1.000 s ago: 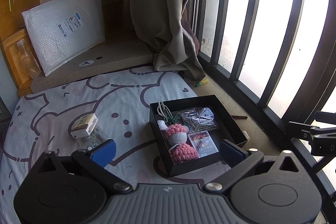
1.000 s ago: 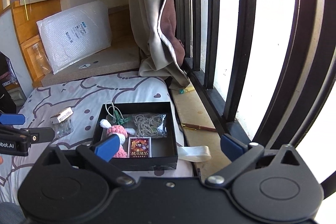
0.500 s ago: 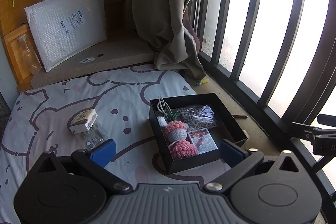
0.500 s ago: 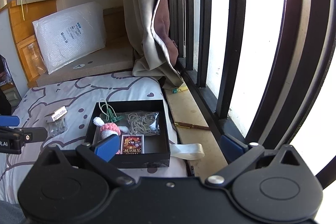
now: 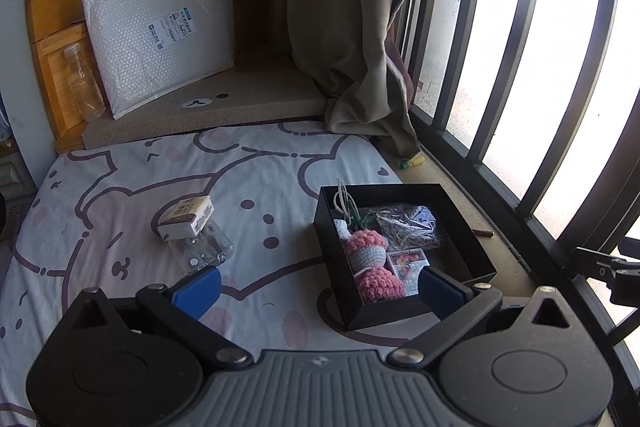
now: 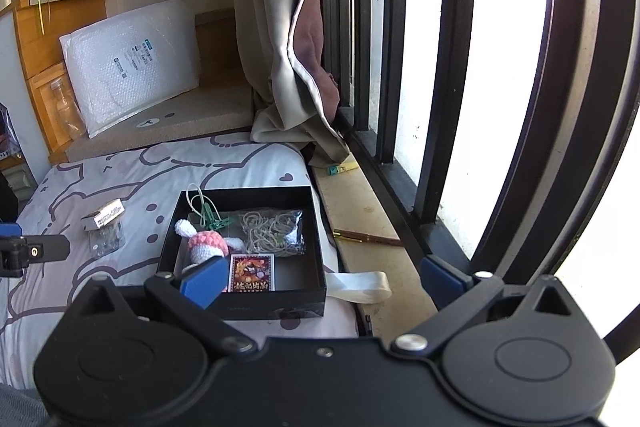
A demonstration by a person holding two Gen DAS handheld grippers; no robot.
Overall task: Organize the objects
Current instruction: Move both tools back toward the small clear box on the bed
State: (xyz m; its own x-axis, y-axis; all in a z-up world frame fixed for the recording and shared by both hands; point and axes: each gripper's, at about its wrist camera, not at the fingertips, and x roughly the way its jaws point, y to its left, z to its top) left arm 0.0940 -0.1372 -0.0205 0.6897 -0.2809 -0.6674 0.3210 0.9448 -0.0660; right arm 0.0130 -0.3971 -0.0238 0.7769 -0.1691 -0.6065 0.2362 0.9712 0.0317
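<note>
Although most small items are already gathered in the black box, ahead of and between the spread, empty jaws of the left gripper, the task is judged unfinished. Inside are seen a crocheted doll, a bag of rubber bands and a card pack. Left out, ahead of the left gripper's left finger, are a clear case with a small carton on it. The right gripper is likewise held released and empty; a pen lies ahead on the ledge.

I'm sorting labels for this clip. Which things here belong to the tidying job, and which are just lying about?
Job:
black box
crochet doll
card pack
bag of rubber bands
green clips
small carton atop clear plastic case

Lying about:
bubble mailer
curtain
empty bottle
pen
white ribbon
</note>
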